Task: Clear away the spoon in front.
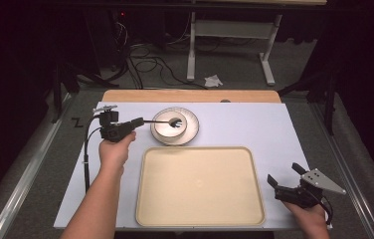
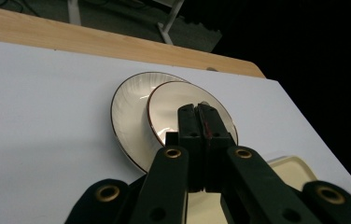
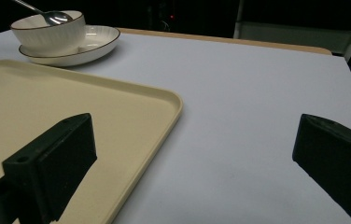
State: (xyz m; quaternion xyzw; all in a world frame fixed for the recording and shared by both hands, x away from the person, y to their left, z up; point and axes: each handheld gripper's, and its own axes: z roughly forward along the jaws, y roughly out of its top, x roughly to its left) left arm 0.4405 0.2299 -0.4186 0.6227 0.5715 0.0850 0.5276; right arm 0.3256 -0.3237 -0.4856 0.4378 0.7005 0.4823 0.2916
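A white bowl [image 1: 174,127] with a dark rim stands on a matching plate [image 1: 191,133] at the back of the white sheet. A metal spoon [image 1: 166,121] lies level, its scoop end inside the bowl. My left gripper [image 1: 138,121] is shut on the handle end, left of the plate. In the left gripper view the jaws [image 2: 200,112] meet in front of the bowl [image 2: 173,102] and plate [image 2: 127,116], hiding the handle. My right gripper [image 1: 283,173] rests open near the front right, right of the tray, holding nothing. Its view [image 3: 192,154] shows the bowl [image 3: 47,35] and spoon [image 3: 54,17] far off.
A large cream tray [image 1: 200,219] lies empty in the front middle of the white sheet [image 1: 244,124], just before the plate. A wooden strip [image 1: 190,95] borders the sheet's far edge. Cables and a table frame [image 1: 191,45] stand on the floor beyond.
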